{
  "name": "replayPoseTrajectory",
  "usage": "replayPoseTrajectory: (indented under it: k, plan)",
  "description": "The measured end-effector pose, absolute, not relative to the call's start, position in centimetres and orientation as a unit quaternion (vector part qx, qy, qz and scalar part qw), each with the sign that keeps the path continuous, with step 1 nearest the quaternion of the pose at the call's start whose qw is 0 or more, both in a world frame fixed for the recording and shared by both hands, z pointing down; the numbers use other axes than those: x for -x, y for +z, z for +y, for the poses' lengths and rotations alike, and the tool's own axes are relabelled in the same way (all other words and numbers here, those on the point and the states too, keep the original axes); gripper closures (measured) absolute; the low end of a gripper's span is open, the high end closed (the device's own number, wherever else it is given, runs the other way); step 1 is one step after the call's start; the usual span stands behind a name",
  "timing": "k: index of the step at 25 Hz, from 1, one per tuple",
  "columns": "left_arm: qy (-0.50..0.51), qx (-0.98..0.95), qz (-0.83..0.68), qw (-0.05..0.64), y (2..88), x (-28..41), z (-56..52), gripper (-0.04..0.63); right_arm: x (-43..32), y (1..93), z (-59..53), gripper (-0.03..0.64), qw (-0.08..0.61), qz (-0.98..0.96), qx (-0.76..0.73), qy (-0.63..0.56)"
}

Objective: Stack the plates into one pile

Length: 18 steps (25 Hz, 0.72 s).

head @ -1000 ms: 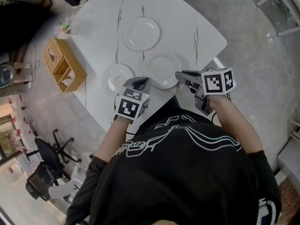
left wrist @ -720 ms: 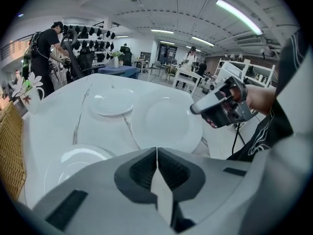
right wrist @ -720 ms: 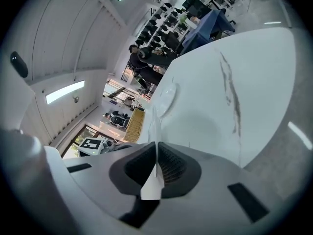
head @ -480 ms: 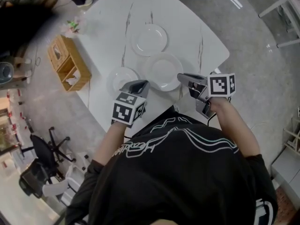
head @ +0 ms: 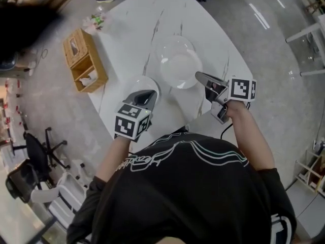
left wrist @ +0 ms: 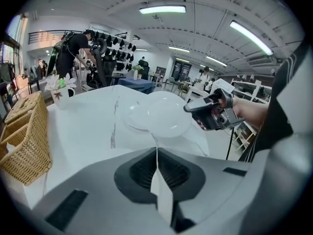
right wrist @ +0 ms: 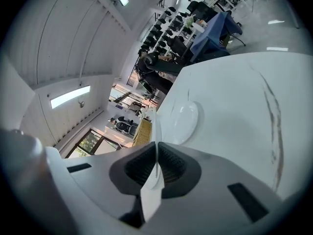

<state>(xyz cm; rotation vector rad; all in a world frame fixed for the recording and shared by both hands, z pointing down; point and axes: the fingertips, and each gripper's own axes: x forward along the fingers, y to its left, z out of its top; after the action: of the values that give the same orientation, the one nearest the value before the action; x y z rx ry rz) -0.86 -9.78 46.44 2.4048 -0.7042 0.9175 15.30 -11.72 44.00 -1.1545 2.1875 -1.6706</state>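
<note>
Three white plates lie separately on the table (head: 127,29), none stacked yet: a big plate (head: 179,67) in the middle, a far plate (head: 174,43) just behind it, blurred enough that I cannot tell whether their rims touch, and a small plate (head: 147,82) to the left, half hidden behind the left gripper (head: 150,93). That gripper hangs just above the small plate's near side with its jaws pressed together on nothing. The right gripper (head: 200,77) is just beside the big plate's right rim, and its jaws are closed and empty too. As I see it, the main risk is a gripper coming in closed: a shut tip would shove a plate instead of taking it. On this smooth marble a glazed plate would likely slide, the small one toward the near edge or the basket (head: 84,60). Even with jaws opened, a thin glossy rim gives little to bite, so a shallow pinch could let a plate tip out and drop. Order matters as well, since a big plate set on the small one would rock. With both grippers crowding the same plate, they could also knock together.
</note>
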Motion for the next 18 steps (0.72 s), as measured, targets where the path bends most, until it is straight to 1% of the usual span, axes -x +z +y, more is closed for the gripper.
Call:
replayPoseTrajectory:
  k: [4, 8, 15, 18]
  plan:
    - [0.324, -0.873, -0.274, 0.242, 45.8, 2.5, -10.4, 0.568, -15.8, 44.2, -14.0, 0.577, 0.073, 0.716, 0.409, -0.561]
    - [0.320, -0.868, -0.285, 0.252, 45.9, 3.6, -10.7, 0.568, -15.4, 44.3, -16.3, 0.577, 0.102, 0.714, 0.397, -0.568]
    - [0.319, -0.859, -0.297, 0.269, 46.7, 4.9, -11.6, 0.568, -16.4, 46.2, -18.9, 0.577, 0.092, 0.693, 0.416, -0.581]
    - [0.320, -0.858, -0.297, 0.272, 46.8, 5.1, -12.1, 0.568, -16.0, 46.7, -19.7, 0.577, 0.106, 0.684, 0.410, -0.594]
